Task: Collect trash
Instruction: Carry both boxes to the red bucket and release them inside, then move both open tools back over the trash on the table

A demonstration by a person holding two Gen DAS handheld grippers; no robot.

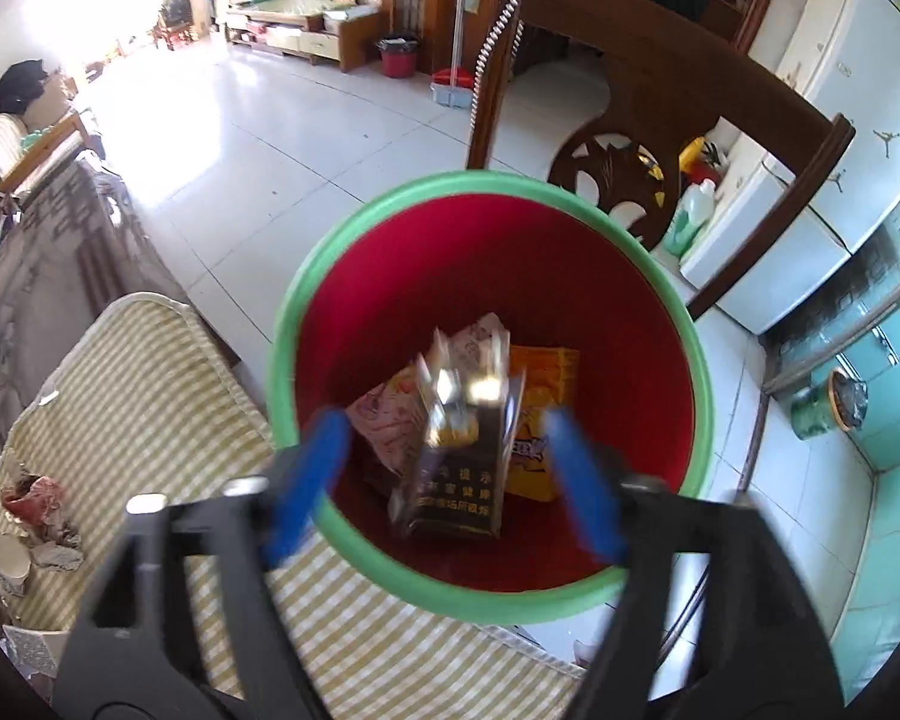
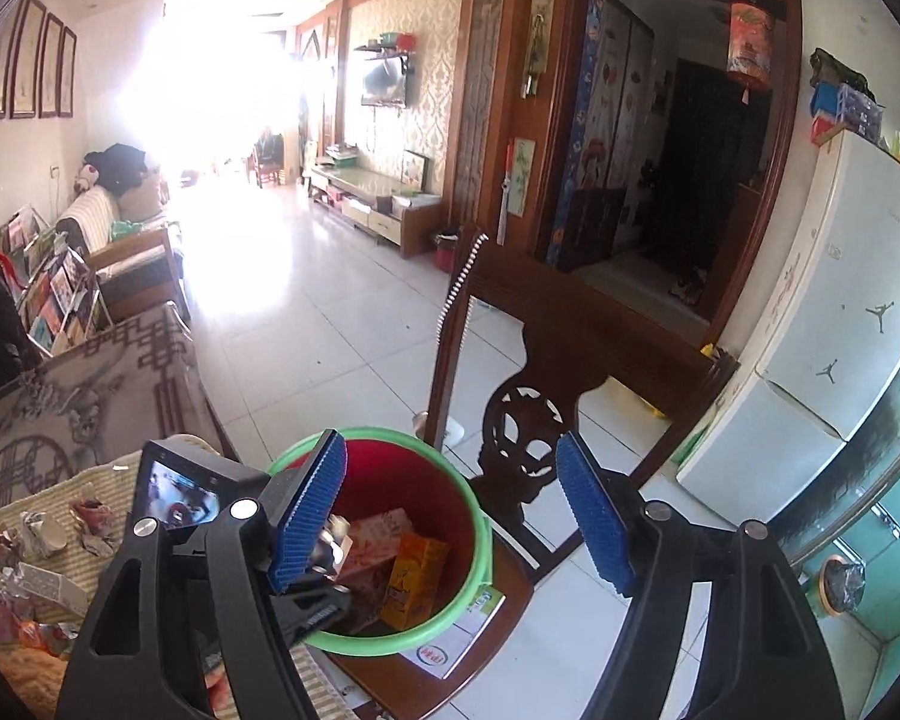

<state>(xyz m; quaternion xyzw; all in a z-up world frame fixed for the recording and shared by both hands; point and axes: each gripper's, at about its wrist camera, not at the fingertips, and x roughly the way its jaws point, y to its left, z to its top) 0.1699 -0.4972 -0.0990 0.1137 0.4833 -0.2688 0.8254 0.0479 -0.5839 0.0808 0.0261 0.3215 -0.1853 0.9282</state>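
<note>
Trash: a dark cigarette pack with a torn silvery foil top [image 1: 450, 450], blurred, in mid-air over the mouth of the round red bin with a green rim [image 1: 390, 210], between the blue pads of the left gripper [image 1: 450, 468] but touching neither. Left jaws spread wide (no grip on anything). Below the pack, on the bin floor, a pink-and-white printed wrapper [image 1: 384, 420] and an orange-yellow snack packet [image 1: 546, 396], side by side. Bin standing on the seat of a dark carved wooden chair [image 2: 546, 420], just beside a yellow-and-white striped cloth [image 1: 150, 372]. On that cloth, well apart from the bin, more crumpled paper and foil scraps [image 1: 36, 510], uncollected. Right gripper [image 2: 450, 516] above and behind the bin, jaws likewise apart, nothing between the ribbed blue pads. Seen from the right wrist, the left gripper's black body [image 2: 210, 498] leaning over the near rim. Beyond the chair, a white refrigerator [image 2: 840, 330] and pale floor tiles [image 2: 330, 330].
</note>
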